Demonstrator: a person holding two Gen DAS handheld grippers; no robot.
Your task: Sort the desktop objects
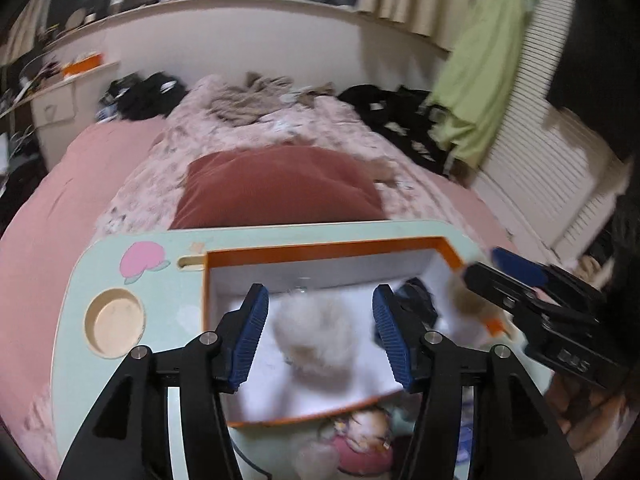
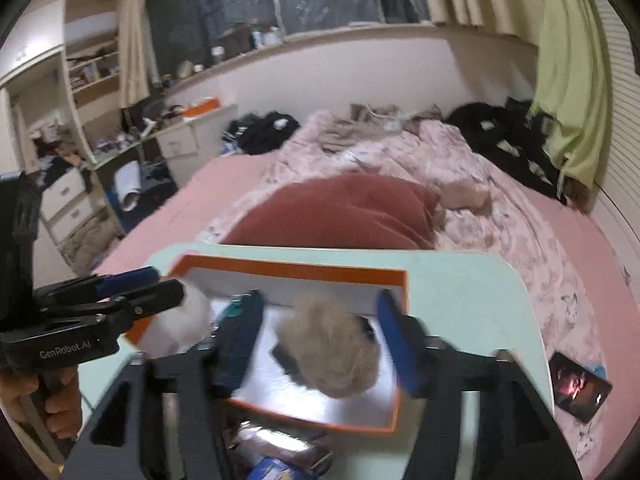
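White fluffy ball (image 1: 316,328) and tan fluffy ball (image 2: 332,348), soft, round, blurry, lie inside orange box (image 1: 320,250) with white bottom. Black thing (image 1: 418,300) in box too. Box sits on pale green surface (image 1: 72,300) with round cup hole (image 1: 114,324). Left gripper (image 1: 320,336) fingers apart, empty. Right gripper (image 2: 320,340) fingers apart, empty. Pink bed (image 2: 520,216) behind.

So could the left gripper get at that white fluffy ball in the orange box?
Probably yes: the left gripper sits open just above the white fluffy ball, the orange box has no lid, and nothing lies between.
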